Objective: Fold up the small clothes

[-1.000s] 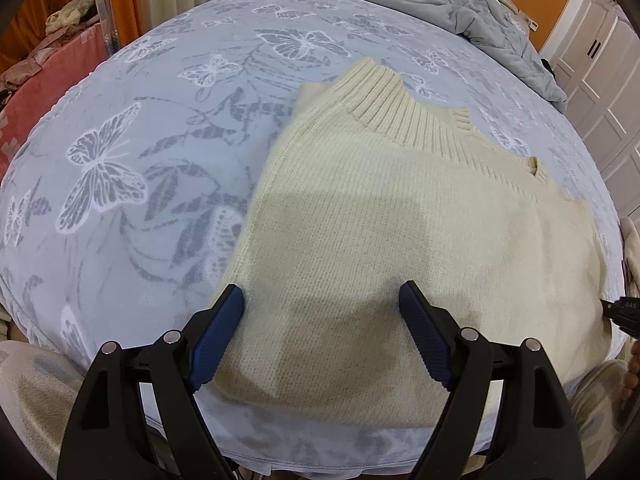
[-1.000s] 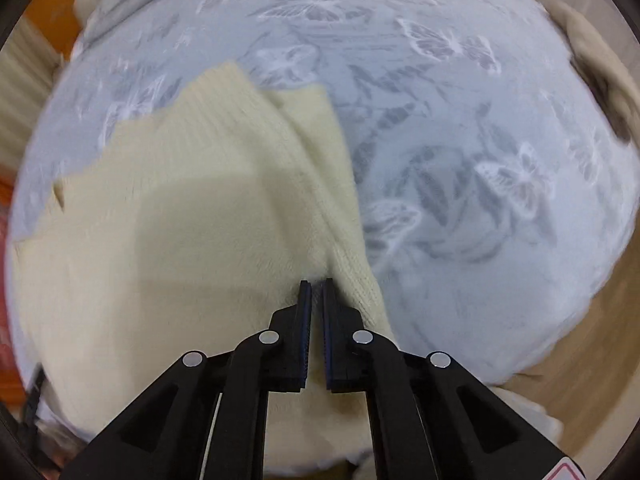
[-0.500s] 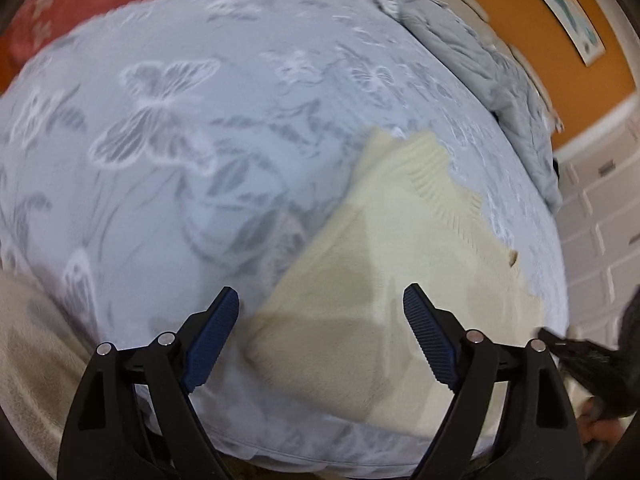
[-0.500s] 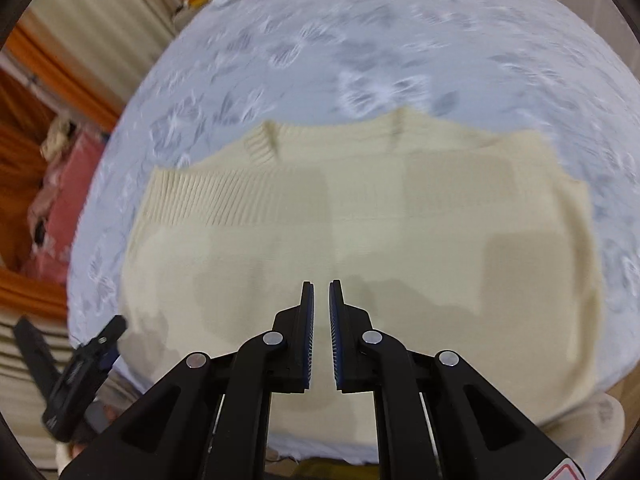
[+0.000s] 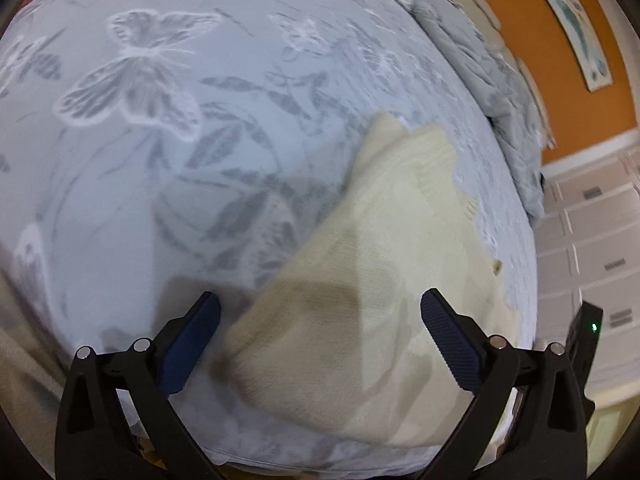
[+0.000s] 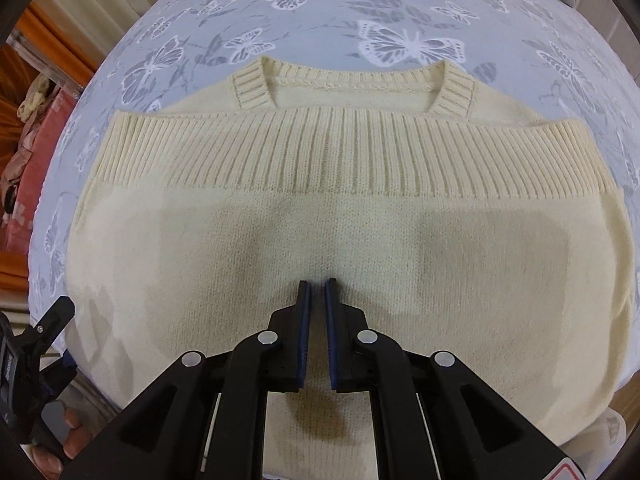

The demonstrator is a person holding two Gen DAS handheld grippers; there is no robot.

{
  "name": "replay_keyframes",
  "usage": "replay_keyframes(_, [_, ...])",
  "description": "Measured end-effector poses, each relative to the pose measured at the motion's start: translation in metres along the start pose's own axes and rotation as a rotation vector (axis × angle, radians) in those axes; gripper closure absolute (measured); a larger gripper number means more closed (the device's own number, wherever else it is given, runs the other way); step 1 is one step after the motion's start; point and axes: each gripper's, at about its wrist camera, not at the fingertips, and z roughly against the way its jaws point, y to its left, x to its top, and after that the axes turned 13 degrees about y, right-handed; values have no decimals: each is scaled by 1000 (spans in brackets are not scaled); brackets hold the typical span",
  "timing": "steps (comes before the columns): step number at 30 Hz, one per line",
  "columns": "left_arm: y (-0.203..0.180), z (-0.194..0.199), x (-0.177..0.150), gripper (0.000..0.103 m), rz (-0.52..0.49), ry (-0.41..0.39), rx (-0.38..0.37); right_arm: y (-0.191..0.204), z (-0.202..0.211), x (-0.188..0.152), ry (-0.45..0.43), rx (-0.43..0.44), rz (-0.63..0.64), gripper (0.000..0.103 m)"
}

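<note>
A cream knit sweater [image 6: 352, 240] lies on the butterfly-print bedsheet [image 6: 400, 40], folded so its ribbed hem sits just below the neckline. My right gripper [image 6: 317, 283] hovers over the middle of the folded body. Its jaws are closing to a thin slit with nothing between them. In the left wrist view the sweater [image 5: 380, 280] runs off to the right. My left gripper [image 5: 320, 296] is above its near left corner, jaws opening wide and gripping nothing. The left gripper's body [image 6: 36, 344] shows at the lower left of the right wrist view, with a person's fingers [image 6: 68, 436] on it.
A crumpled grey duvet [image 5: 480, 80] lies along the bed's far side, by an orange wall. White drawers [image 5: 592, 240] stand to the right. A reddish pile of bedding [image 6: 32, 160] sits past the bed's left edge. Bare sheet [image 5: 160, 160] spreads left of the sweater.
The right gripper swung from the sweater's side edge to over its middle. The left gripper's view rolled and shifted left, towards the sweater's corner, and its jaws spread wider.
</note>
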Motion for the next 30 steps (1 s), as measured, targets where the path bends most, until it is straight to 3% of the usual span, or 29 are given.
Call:
replay_keyframes(4, [3, -5, 2, 59, -19, 42, -67, 6, -2, 10, -7, -2, 8, 98])
replay_keyframes(6, [8, -5, 4, 66, 13, 53, -121, 5, -3, 10, -12, 4, 7, 98])
replay_keyframes(9, [0, 1, 2, 78, -25, 32, -115, 2, -3, 7, -17, 16, 2, 98])
replay_keyframes(15, [-59, 33, -7, 85, -144, -30, -108, -3, 2, 6, -17, 88, -40, 90])
replay_keyframes(17, [-104, 43, -12, 86, -248, -45, -97, -15, 16, 4, -22, 185, -84, 85])
replay_keyframes(21, [-191, 47, -34, 92, -462, -45, -85, -56, 58, -26, -140, 274, -149, 71])
replay_keyframes(23, [-236, 35, -53, 92, -559, -11, -87, -86, 73, -45, -178, 295, -187, 69])
replay_keyframes(25, [-271, 5, -76, 92, -654, 20, -4, -125, 85, -70, -211, 274, -233, 66])
replay_keyframes(28, [-287, -55, -101, 92, -682, 130, 112, -170, 87, -101, -210, 252, -301, 62])
replay_keyframes(30, [-282, -75, -113, 91, -667, 148, 160, -193, 85, -120, -201, 251, -341, 62])
